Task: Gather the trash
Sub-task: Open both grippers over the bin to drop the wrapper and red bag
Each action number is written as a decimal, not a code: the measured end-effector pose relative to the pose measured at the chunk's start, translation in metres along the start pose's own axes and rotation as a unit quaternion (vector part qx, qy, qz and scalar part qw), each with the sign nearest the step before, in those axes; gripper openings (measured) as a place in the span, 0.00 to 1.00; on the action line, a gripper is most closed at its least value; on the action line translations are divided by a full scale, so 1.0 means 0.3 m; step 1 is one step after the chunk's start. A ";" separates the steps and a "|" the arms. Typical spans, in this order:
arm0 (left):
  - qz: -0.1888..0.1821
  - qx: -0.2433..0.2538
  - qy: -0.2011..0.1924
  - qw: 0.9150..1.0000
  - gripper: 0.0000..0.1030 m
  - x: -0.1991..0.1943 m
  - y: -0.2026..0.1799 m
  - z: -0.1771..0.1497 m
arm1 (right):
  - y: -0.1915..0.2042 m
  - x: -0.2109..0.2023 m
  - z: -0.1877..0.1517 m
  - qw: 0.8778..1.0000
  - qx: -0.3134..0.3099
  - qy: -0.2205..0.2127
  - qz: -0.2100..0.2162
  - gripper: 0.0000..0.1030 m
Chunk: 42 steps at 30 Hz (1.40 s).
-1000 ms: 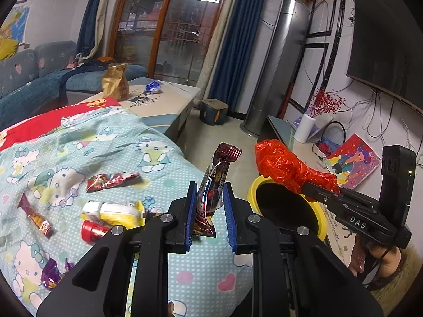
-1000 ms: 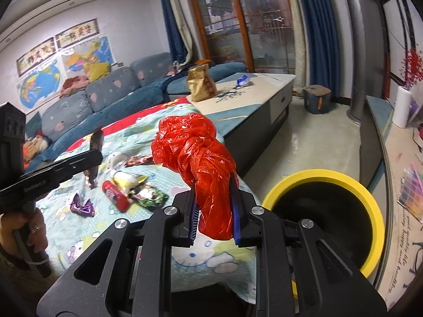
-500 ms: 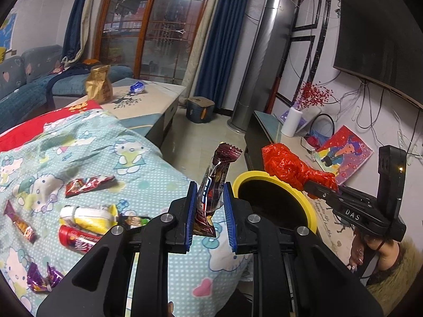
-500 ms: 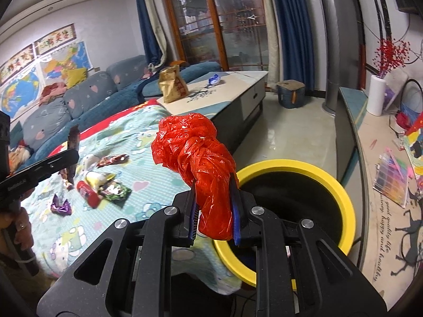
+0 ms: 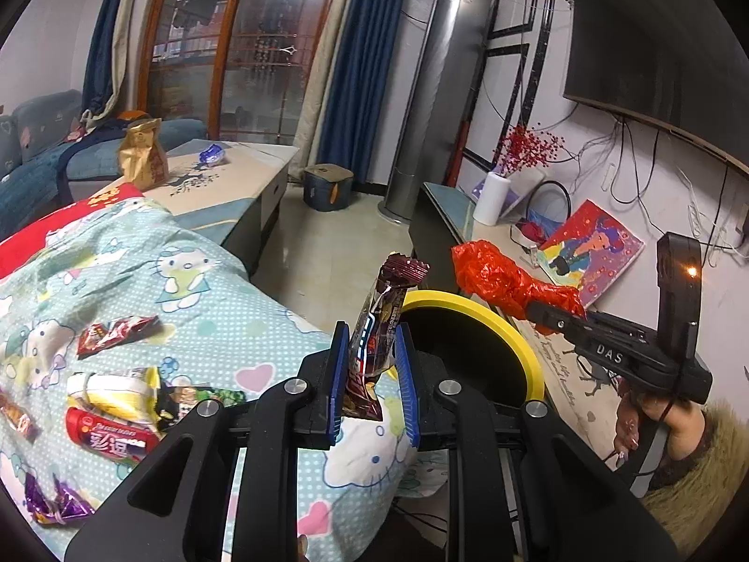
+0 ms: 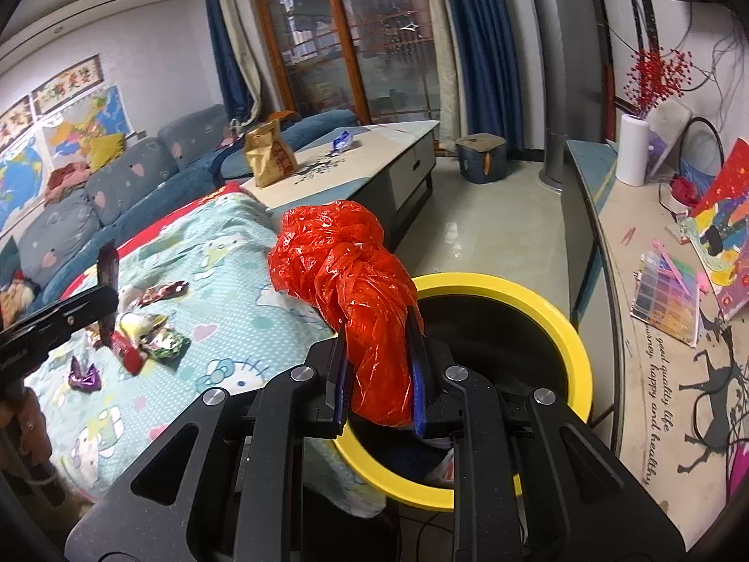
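My left gripper (image 5: 372, 374) is shut on a dark brown snack wrapper (image 5: 381, 323), held upright over the blanket's edge, just left of the yellow-rimmed bin (image 5: 519, 328). My right gripper (image 6: 379, 374) is shut on a crumpled red plastic bag (image 6: 346, 276), held at the bin's near-left rim (image 6: 566, 328). The right gripper with the bag also shows in the left wrist view (image 5: 505, 278), over the bin's far side. Several wrappers (image 5: 117, 328) and a red tube (image 5: 110, 435) lie on the Hello Kitty blanket (image 5: 224, 323).
A coffee table (image 6: 374, 159) with a brown paper bag (image 6: 269, 157) stands behind the blanket. A low TV bench (image 6: 622, 243) with a paper roll, paintings and cables runs right of the bin. Tiled floor (image 6: 487, 229) lies between. A sofa (image 6: 117, 182) is far left.
Both grippers have moved right, closer to the bin, each keeping its load. The bin's mouth now shows larger and nearer beneath the red bag.
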<state>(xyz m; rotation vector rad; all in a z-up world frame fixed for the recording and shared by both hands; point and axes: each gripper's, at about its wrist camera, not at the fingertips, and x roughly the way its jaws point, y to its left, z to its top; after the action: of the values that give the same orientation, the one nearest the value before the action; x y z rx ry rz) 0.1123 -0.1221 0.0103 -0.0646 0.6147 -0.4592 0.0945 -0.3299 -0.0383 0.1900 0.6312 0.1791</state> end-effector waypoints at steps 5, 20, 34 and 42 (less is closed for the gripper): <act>-0.012 0.012 0.003 1.000 0.19 0.028 -0.034 0.000 | -0.030 0.005 0.001 1.000 0.011 0.004 -0.016 0.14; -0.047 0.058 0.019 0.997 0.19 0.123 -0.159 -0.019 | -0.132 0.021 -0.011 0.998 0.048 0.012 -0.049 0.14; -0.077 0.086 0.044 0.992 0.19 0.226 -0.250 -0.058 | -0.214 0.042 -0.027 0.995 0.078 0.025 -0.062 0.14; -0.088 0.093 0.067 0.989 0.19 0.323 -0.286 -0.091 | -0.253 0.062 -0.045 0.993 0.089 0.035 -0.064 0.14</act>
<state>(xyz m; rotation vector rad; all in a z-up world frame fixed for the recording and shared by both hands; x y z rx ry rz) 0.1323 -0.2391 -0.0480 0.0915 0.6983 -0.6954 0.1094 -0.3977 -0.0769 0.3141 0.7275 0.0051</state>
